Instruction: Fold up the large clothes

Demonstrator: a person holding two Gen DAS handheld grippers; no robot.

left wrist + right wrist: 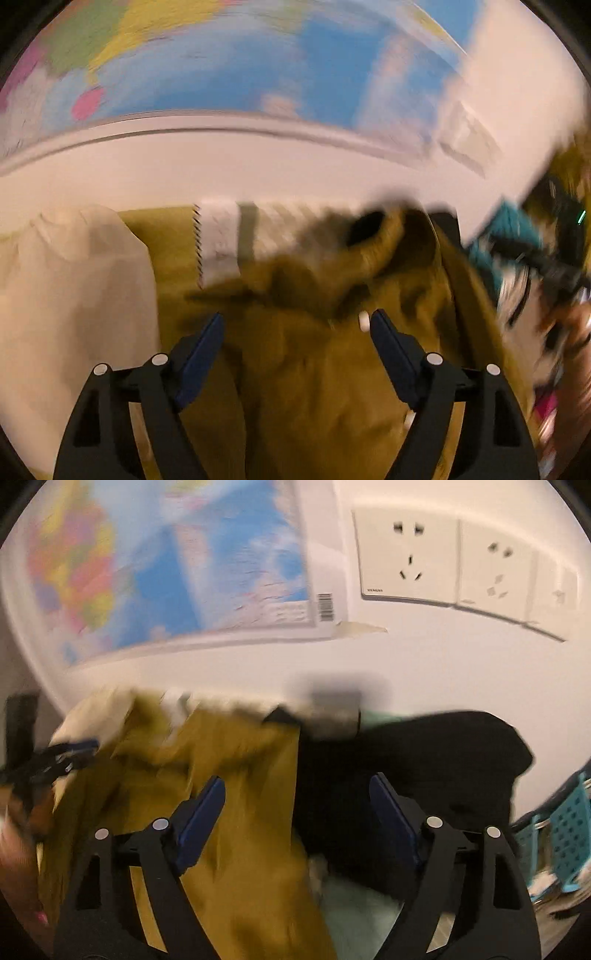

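Observation:
A crumpled mustard-yellow garment (314, 350) with white buttons lies heaped under my left gripper (295, 325), which is open and empty above it. In the right wrist view the same garment (236, 805) fills the lower left, and my right gripper (297, 790) is open, its jaws spread over the yellow cloth's edge and a black garment (424, 753). The left gripper (62, 757) shows blurred at the far left there. The right gripper (546, 258) shows blurred at the right in the left wrist view. Both views are motion-blurred.
A cream garment (74, 295) lies at the left. A white striped cloth (258, 229) lies behind the yellow one. A teal plastic basket (569, 834) stands at the right. A wall map (166, 561) and wall sockets (410, 554) are on the white wall behind.

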